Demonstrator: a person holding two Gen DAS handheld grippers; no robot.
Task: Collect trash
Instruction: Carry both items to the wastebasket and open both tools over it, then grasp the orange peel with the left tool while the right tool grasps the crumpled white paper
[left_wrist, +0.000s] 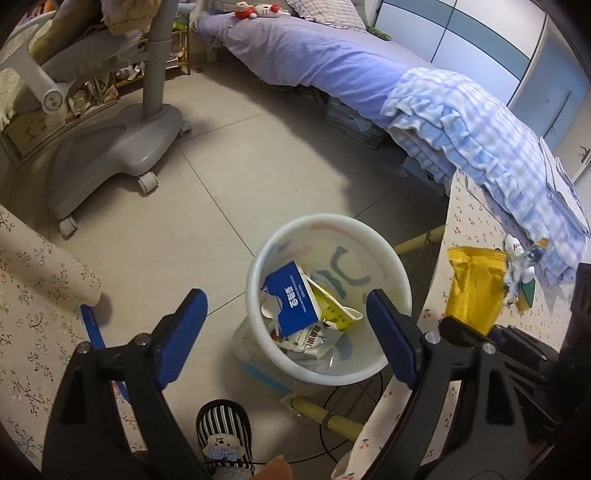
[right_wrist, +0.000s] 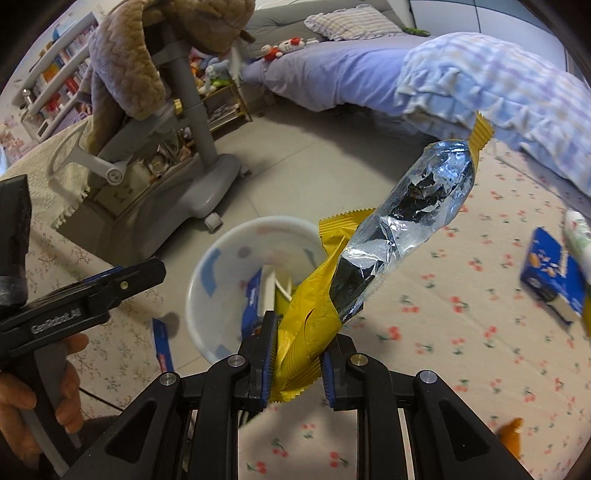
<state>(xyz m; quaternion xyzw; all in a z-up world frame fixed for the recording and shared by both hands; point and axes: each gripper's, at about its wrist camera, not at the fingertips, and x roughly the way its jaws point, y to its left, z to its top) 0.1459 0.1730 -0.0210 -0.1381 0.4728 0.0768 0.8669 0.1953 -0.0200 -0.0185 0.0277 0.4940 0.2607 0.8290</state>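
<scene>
A white trash bin (left_wrist: 258, 266) stands on the floor and holds a blue box (left_wrist: 291, 299) and several wrappers. My left gripper (left_wrist: 284, 332) is open and empty just above its near rim. My right gripper (right_wrist: 298, 360) is shut on a yellow foil snack wrapper (right_wrist: 314, 317) with a silver inside, held up over the table edge beside the bin (right_wrist: 207, 266). The wrapper also shows in the left wrist view (left_wrist: 474, 288). A blue box (right_wrist: 554, 277) and a white tube (right_wrist: 580, 236) lie on the cherry-print table (right_wrist: 461, 350).
A grey wheeled chair base (left_wrist: 110, 147) stands on the tiled floor at the left. A bed with purple sheet (left_wrist: 314, 55) and checked blanket (left_wrist: 480, 140) runs along the back. A floral-cloth surface (left_wrist: 37, 295) is at the left. A slippered foot (left_wrist: 225, 435) is below.
</scene>
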